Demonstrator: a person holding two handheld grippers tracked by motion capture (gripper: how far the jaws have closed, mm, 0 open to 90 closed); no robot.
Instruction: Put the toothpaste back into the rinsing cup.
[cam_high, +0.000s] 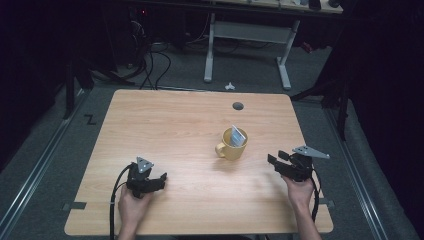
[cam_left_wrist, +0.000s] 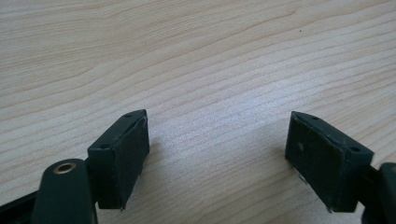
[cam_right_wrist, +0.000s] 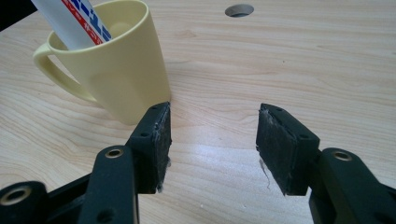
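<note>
One table (cam_high: 190, 125) of pale wood bears everything, with a round hole (cam_high: 238, 106) near its far edge at about twelve o'clock. Right of the table's middle, toward two o'clock, stands a yellow mug (cam_high: 231, 143), upright, its handle turned to the near left. A white packet (cam_high: 238, 135) with blue and red print leans inside the mug and sticks out over the rim. The right gripper (cam_high: 278, 159) hovers at about four o'clock from the mug, near it but apart; its jaws stand open with nothing between them, and in the right gripper view the mug (cam_right_wrist: 121, 74) sits just beyond the left jaw, not touched. The left gripper (cam_high: 159, 179) sits at about eight o'clock from the mug, well apart, low over bare wood; its jaws are spread wide and hold nothing.
</note>
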